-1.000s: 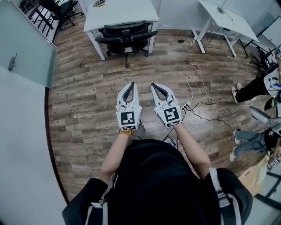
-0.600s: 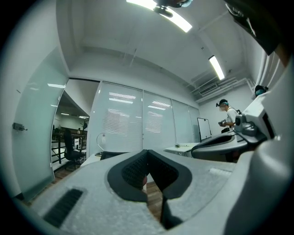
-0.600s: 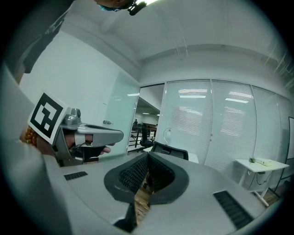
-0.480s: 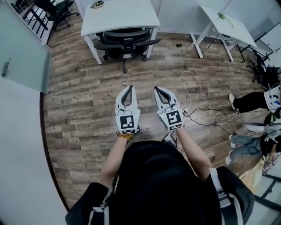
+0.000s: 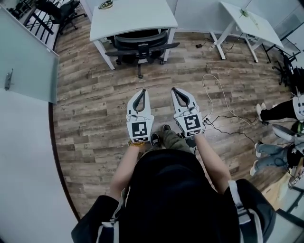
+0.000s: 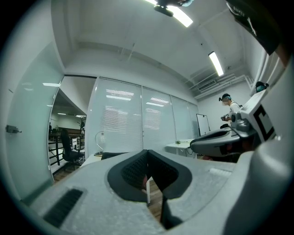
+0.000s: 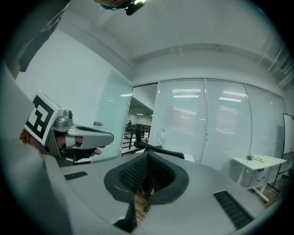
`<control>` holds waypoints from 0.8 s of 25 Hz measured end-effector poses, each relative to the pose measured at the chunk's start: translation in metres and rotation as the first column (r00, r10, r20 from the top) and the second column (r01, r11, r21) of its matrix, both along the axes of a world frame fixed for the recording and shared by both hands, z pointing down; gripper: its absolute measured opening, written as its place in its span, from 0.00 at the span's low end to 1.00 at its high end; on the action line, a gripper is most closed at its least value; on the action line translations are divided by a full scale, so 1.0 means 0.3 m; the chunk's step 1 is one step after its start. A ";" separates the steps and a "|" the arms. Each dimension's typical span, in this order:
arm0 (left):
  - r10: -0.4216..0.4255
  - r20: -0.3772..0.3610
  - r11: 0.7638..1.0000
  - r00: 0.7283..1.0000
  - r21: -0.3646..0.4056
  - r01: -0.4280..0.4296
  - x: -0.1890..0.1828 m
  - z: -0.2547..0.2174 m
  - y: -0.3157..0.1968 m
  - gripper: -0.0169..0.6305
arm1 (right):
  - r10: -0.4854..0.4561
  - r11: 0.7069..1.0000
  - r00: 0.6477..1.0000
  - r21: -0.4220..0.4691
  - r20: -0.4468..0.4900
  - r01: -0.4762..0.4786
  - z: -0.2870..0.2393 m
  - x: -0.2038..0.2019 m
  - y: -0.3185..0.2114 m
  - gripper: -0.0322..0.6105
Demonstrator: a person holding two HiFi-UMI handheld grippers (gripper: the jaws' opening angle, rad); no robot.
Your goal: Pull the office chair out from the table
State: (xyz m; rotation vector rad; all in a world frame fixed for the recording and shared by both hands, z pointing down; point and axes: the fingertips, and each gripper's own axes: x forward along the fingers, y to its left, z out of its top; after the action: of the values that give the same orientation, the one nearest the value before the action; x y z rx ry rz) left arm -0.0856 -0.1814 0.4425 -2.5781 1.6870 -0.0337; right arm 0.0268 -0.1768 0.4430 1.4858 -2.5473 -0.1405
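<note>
Office chair [image 5: 141, 42] nearer, white table [image 5: 135, 16], plank floor [image 5: 90, 97]

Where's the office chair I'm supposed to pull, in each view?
Head view: office chair at top centre, tucked under the white table.
Left gripper view: office chair is a dark sliver, low, left of centre.
Right gripper view: office chair low centre.
Shared landmark: frosted glass door, left of the chair everywhere.
</note>
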 end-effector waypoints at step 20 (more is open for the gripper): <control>-0.039 0.147 0.999 0.988 -0.002 0.040 -0.111 0.040 -0.450 0.06 | -0.065 0.998 0.996 -0.002 -0.053 0.065 0.051 -0.014 -0.507 0.06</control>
State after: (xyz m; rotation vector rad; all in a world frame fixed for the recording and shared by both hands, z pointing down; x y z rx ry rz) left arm -0.1189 -0.3163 0.4545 -2.4765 1.6868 -0.2241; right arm 0.0227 -0.3288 0.4582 1.3800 -2.5543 -0.1858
